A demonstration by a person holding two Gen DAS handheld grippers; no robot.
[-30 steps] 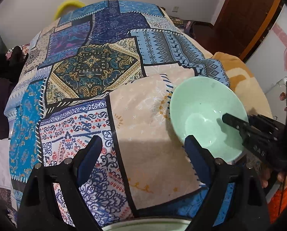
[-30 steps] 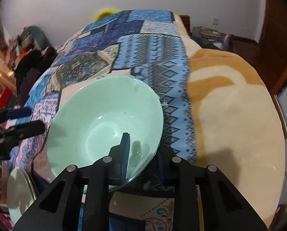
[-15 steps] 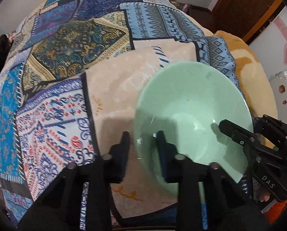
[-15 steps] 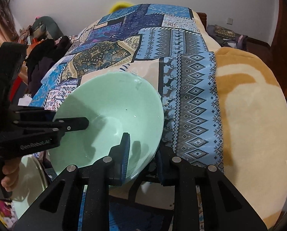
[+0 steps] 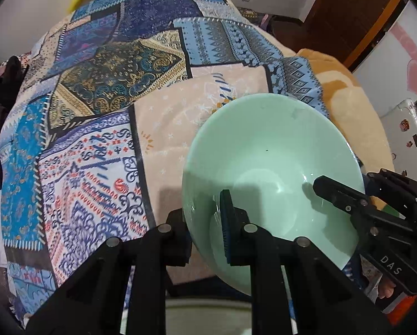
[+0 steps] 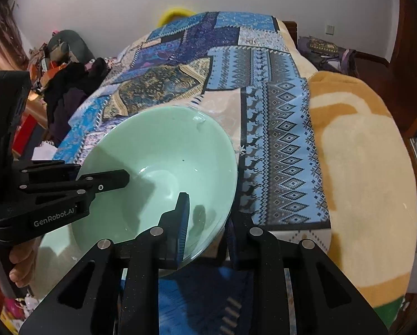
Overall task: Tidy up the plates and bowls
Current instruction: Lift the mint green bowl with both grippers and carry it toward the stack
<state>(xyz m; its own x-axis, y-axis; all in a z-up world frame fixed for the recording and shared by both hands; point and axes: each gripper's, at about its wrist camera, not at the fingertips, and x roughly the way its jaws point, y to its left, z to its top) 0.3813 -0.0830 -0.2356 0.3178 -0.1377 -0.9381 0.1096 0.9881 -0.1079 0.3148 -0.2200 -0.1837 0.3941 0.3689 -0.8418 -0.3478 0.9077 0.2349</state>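
bowl: mint-green bowl (image 5: pixel 275 167) held tilted above the patchwork bedspread (image 5: pixel 102 106), low right in the left wrist view, centre-left in the right wrist view.
left gripper: left gripper (image 5: pixel 205 217) clenched on the bowl's rim at 7 o'clock, one finger inside, one outside.
right gripper: right gripper (image 6: pixel 207 220) clamped on the rim at 5 o'clock in its own view, blue pad (image 6: pixel 183 223) on the inner wall.
below: pale plate (image 6: pixel 54 254) under the bowl at 8 o'clock, partly hidden by the left gripper body.
around: tan blanket (image 6: pixel 362 167) at 3 o'clock; clothes pile (image 6: pixel 68 89) at 10 o'clock; yellow ring (image 6: pixel 175 14) at 12 o'clock.
hand: fingers (image 6: pixel 21 265) on the left handle.
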